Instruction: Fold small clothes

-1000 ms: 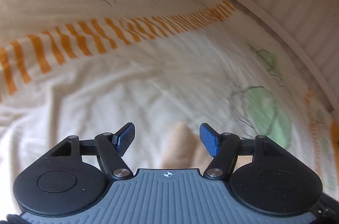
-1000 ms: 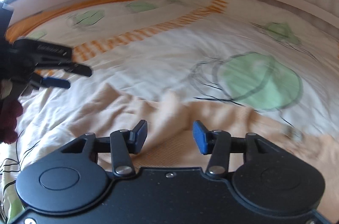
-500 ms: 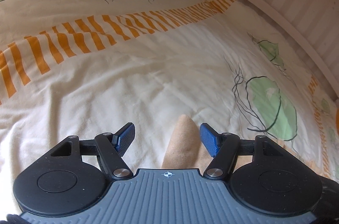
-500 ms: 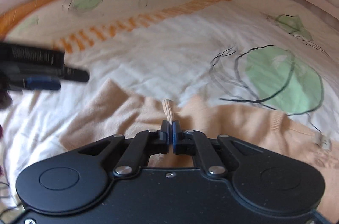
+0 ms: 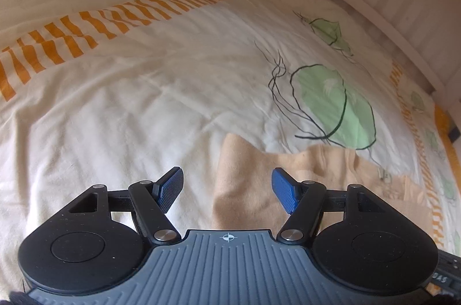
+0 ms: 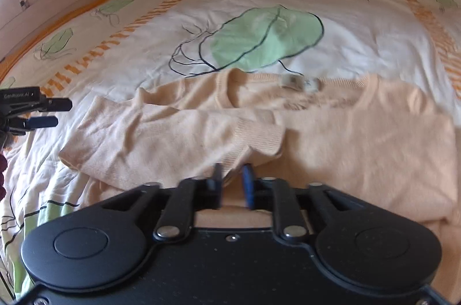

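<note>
Right gripper sits low over the peach sweater, fingers a narrow gap apart, the ribbed sleeve cuff lying just ahead of the tips, nothing clamped. Left gripper hangs spread wide, empty, above the sweater's edge. The sweater lies flat across the bedspread, sleeve folded over its chest, neck label toward the far side.

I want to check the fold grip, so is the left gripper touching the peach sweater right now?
Apart. In the left wrist view the left gripper is wide open, and both blue pads show clear space from the peach sweater lying on the bedspread beneath.
</note>
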`<action>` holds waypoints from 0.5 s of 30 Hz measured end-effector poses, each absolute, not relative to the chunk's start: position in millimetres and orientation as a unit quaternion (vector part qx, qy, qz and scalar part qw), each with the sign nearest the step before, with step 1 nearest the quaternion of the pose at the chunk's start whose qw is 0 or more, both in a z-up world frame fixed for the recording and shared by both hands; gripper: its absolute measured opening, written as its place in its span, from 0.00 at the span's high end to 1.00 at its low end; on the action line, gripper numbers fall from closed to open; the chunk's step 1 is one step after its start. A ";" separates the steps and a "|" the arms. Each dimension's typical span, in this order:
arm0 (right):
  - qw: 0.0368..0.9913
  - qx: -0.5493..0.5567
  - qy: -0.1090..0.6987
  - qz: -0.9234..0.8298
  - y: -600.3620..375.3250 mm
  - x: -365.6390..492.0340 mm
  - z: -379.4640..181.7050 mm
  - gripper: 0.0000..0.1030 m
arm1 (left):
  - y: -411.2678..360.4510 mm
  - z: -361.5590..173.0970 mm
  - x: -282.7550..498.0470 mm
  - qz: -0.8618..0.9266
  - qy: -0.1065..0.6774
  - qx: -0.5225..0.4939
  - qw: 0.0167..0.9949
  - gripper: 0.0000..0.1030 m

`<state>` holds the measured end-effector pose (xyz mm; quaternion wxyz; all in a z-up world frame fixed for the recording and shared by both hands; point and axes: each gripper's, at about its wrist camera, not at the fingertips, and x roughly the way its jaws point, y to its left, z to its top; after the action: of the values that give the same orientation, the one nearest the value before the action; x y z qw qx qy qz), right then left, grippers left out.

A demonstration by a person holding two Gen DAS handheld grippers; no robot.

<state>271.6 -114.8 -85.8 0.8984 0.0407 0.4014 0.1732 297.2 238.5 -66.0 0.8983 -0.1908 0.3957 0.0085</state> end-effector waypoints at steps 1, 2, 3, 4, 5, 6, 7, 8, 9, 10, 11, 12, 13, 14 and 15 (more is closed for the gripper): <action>0.900 0.060 0.397 0.170 -121.2 271.6 -87.4 0.35 | 238.7 -67.2 297.6 0.009 0.397 -0.190 0.898 0.36; 0.900 0.079 0.393 0.170 -125.5 273.5 -88.4 0.30 | 239.0 -68.1 297.8 0.010 0.398 -0.189 0.898 0.36; 0.899 0.100 0.392 0.170 -131.5 276.3 -90.0 0.30 | 239.2 -68.8 298.3 0.013 0.399 -0.187 0.897 0.36; 0.896 0.114 0.394 0.168 -134.2 281.3 -92.2 0.30 | 239.4 -69.6 298.6 0.014 0.401 -0.186 0.897 0.36; 0.896 0.118 0.397 0.163 -135.0 285.5 -94.4 0.30 | 239.8 -70.3 298.8 0.015 0.402 -0.186 0.896 0.36; 0.896 0.118 0.398 0.160 -134.6 289.6 -96.6 0.30 | 240.2 -70.9 298.9 0.016 0.404 -0.187 0.895 0.36; 0.894 0.119 0.400 0.162 -134.0 292.9 -98.7 0.30 | 240.4 -71.2 299.0 0.016 0.405 -0.187 0.895 0.36; 0.892 0.121 0.404 0.165 -133.4 295.6 -102.3 0.30 | 240.4 -71.6 299.0 0.016 0.405 -0.187 0.895 0.36; 0.890 0.119 0.408 0.166 -131.8 298.2 -104.8 0.31 | 239.8 -71.5 299.3 0.016 0.406 -0.185 0.895 0.36; 0.889 0.114 0.412 0.165 -131.5 299.1 -108.4 0.32 | 239.4 -71.5 299.6 0.016 0.406 -0.183 0.895 0.36; 0.889 0.111 0.412 0.164 -130.5 299.9 -110.9 0.32 | 239.1 -71.6 299.7 0.016 0.406 -0.182 0.895 0.36; 0.890 0.111 0.411 0.163 -129.8 300.1 -112.0 0.34 | 238.3 -71.3 299.6 0.015 0.406 -0.181 0.896 0.36; 0.891 0.113 0.409 0.163 -129.6 300.4 -112.8 0.42 | 238.1 -71.4 299.8 0.015 0.407 -0.180 0.896 0.36; 0.891 0.114 0.408 0.162 -129.0 300.6 -112.5 0.49 | 238.0 -71.7 300.1 0.014 0.407 -0.179 0.896 0.36; 0.892 0.111 0.409 0.161 -127.7 300.8 -111.7 0.82 | 238.0 -72.0 300.3 0.015 0.407 -0.178 0.896 0.36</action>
<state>300.8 -127.7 -111.7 0.8915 0.1113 0.4087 0.1605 300.3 238.0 -72.0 0.8956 -0.1783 0.4074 0.0148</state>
